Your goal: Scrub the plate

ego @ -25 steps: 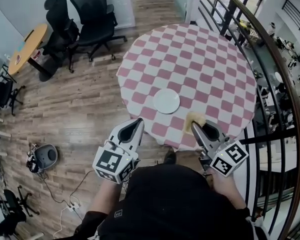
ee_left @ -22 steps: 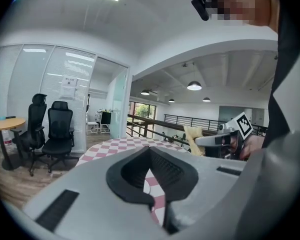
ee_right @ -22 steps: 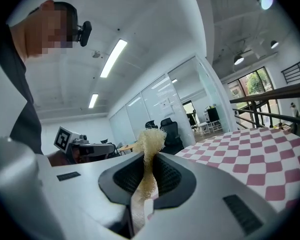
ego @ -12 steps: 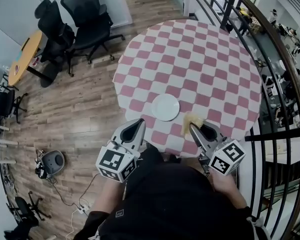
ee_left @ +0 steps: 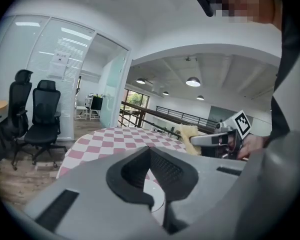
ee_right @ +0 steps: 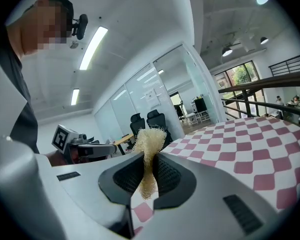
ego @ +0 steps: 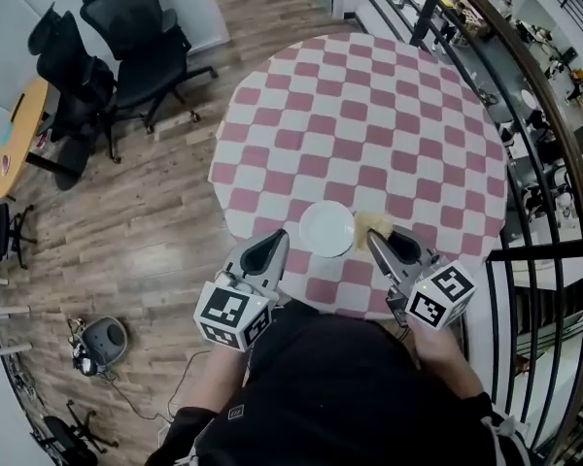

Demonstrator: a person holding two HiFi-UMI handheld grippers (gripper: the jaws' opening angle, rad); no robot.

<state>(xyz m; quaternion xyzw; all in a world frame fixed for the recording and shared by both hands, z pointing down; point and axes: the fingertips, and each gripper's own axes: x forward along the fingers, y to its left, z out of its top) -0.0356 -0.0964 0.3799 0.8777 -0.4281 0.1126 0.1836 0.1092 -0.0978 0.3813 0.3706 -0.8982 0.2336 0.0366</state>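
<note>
The white plate lies at the checked table's near edge, between the grippers. The right gripper, clamped on a loofah scrubber, is just right of the plate's rim. The left gripper has its jaws together and empty.

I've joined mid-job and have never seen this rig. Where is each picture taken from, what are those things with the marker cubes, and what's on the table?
There is no robot arm. A person holds a two-jaw tool in each hand, and the marker cubes are part of those tools. The top-down picture comes from a camera on the person's head. The other two come from cameras riding on each tool, looking along its jaws.

On the round table with a pink-and-white checked cloth lies one round white plate. The right hand-held gripper is shut on a pale yellow fibrous scrub pad at the plate's right edge; whether they touch can't be judged. The left hand-held gripper has its jaws together, holding nothing.
</note>
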